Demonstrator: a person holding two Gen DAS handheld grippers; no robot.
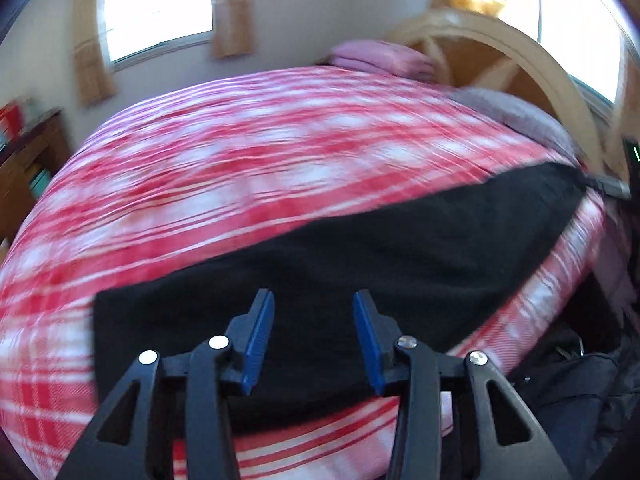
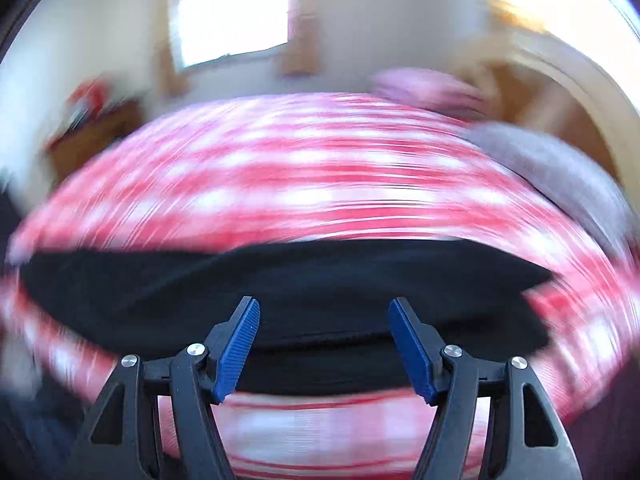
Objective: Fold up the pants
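No readable text, labels, brands, numbers or signs, both views blurred

Plaid bedspread (image 1: 248, 152), pink pillow (image 1: 384, 58), window (image 1: 156, 4)

This is a bedroom in a home. A bed (image 1: 240, 152) with a red-and-white plaid cover fills most of both views, with a curved wooden headboard (image 1: 520, 52) and a folded pink blanket (image 1: 380, 58) at its far end. Curtained windows (image 1: 156, 8) light the pale walls, and a wooden shelf unit (image 1: 28, 156) stands by the wall.
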